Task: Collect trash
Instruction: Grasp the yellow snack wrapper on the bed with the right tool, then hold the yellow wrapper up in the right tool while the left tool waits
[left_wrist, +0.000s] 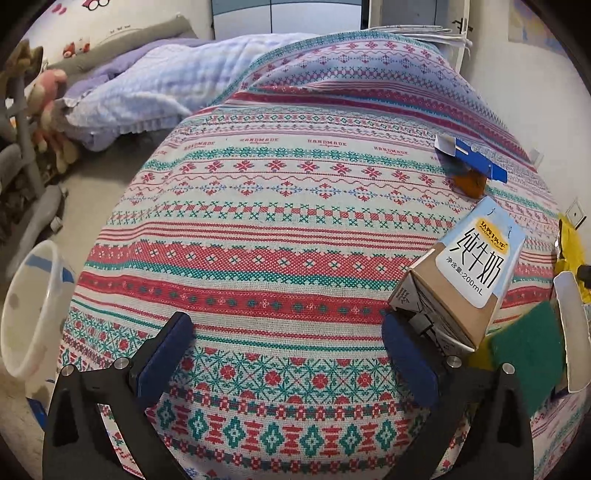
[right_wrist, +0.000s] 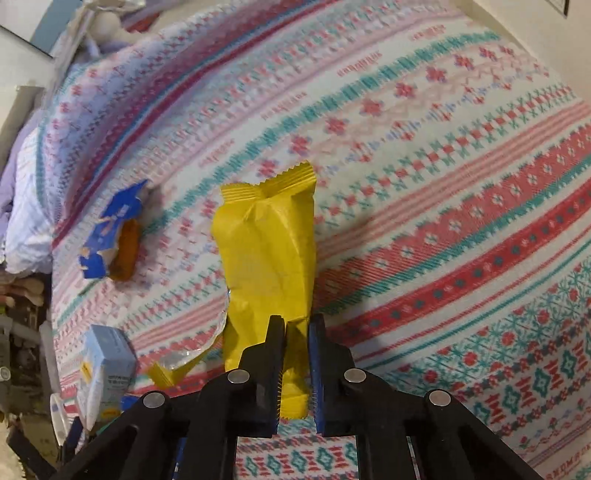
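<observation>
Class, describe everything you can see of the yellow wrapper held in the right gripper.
The yellow wrapper is a crinkled, plain yellow snack packet, foil-like, with a zigzag crimped seal at its far end. It is torn open along its left side, showing a silvery lining. The right gripper is shut on its near end, so it stands out along the fingers above the patterned cloth. Whether its far end touches the cloth cannot be told.
</observation>
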